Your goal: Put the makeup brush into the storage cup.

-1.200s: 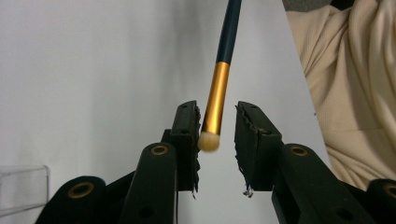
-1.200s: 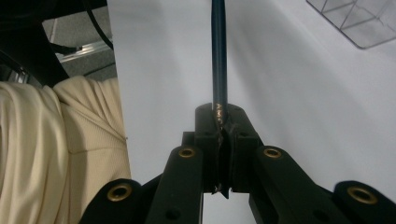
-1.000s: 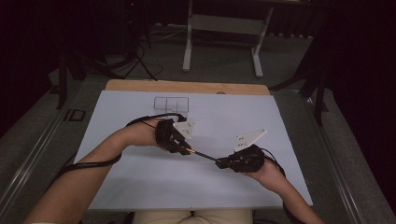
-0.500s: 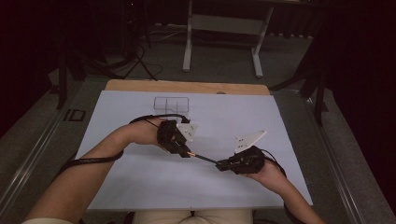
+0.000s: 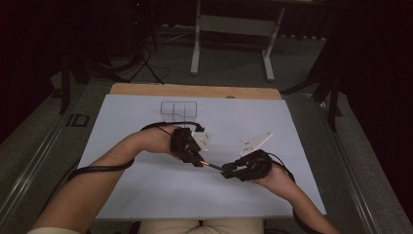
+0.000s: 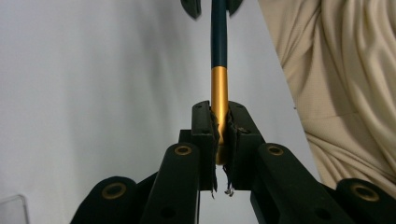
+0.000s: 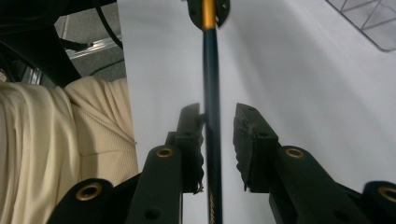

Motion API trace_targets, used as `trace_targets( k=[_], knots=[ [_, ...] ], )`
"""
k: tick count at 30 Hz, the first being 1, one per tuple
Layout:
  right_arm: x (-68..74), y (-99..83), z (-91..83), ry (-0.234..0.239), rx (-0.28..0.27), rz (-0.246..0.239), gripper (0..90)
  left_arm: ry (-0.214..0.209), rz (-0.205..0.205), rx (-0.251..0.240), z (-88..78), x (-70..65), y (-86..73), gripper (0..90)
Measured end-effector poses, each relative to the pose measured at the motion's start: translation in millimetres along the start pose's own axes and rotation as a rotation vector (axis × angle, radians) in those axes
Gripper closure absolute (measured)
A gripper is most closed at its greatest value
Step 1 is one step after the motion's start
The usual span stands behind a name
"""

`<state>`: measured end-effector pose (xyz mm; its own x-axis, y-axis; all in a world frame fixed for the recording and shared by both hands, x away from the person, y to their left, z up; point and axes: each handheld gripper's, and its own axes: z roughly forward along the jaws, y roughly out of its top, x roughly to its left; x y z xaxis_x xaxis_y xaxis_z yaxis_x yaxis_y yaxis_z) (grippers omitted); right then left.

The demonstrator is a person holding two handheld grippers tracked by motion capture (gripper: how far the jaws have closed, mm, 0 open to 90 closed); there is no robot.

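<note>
Pen, dark shaft with gold end, held in the air above the white table, spanning the gap between the two grippers. Gold end clamped tight in the left gripper, pads pressing on both sides. Dark end lying between the jaws of the right gripper, just opening: touching the left pad, clear gap to the right pad, no clamp. Wire basket at the far side of the table, well apart from both hands. Cream fabric of the person's clothing at the near table edge.
</note>
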<state>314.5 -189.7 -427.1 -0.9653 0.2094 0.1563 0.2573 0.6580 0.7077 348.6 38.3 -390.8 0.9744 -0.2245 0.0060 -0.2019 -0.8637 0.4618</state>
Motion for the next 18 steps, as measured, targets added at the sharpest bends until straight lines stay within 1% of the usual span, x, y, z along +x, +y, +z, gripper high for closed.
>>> trace_targets(
  k=[1,5,6,7,9,10,11,12,14,15,17,18],
  knots=[
    [-0.1,1.5,1.3,0.001,-0.002,-0.001,71.2,0.008,0.005,0.009,1.2,-0.2,2.3,84.8],
    [0.3,8.0,5.9,-0.004,0.001,-0.009,71.5,-0.002,0.021,0.035,6.6,0.7,9.3,84.8],
    [0.4,9.4,6.8,-0.001,0.007,-0.011,72.0,0.003,0.018,0.037,7.5,0.9,10.2,84.8],
    [0.8,10.4,7.8,0.001,0.008,-0.013,72.4,-0.003,0.016,0.038,7.8,1.9,10.8,84.7],
    [0.9,11.8,9.3,-0.002,0.017,-0.014,73.6,0.002,0.015,0.033,8.1,2.4,11.5,84.7],
    [0.9,12.1,9.8,-0.003,0.023,-0.016,74.6,-0.005,0.014,0.028,7.8,3.0,11.6,84.7],
    [0.6,12.1,10.1,-0.003,0.027,-0.012,76.0,0.002,0.014,0.029,7.5,3.2,12.0,84.7],
    [0.0,12.0,10.4,-0.003,0.03,-0.012,77.1,-0.001,0.005,0.027,7.6,3.5,12.1,84.7],
    [-0.8,11.6,10.6,-0.002,0.03,-0.01,80.9,0.003,0.005,0.025,7.8,4.7,12.5,84.7],
    [-0.9,11.4,10.8,-0.002,0.031,-0.011,81.3,-0.003,-0.003,0.025,8.1,5.2,12.8,84.7],
    [-1.3,11.6,11.1,-0.003,0.028,-0.009,79.9,0.001,-0.003,0.037,9.7,5.3,14.2,84.6],
    [-1.6,12.0,11.2,0.001,0.025,-0.007,79.6,-0.01,-0.004,0.037,10.6,5.4,14.7,84.6]
  ],
)
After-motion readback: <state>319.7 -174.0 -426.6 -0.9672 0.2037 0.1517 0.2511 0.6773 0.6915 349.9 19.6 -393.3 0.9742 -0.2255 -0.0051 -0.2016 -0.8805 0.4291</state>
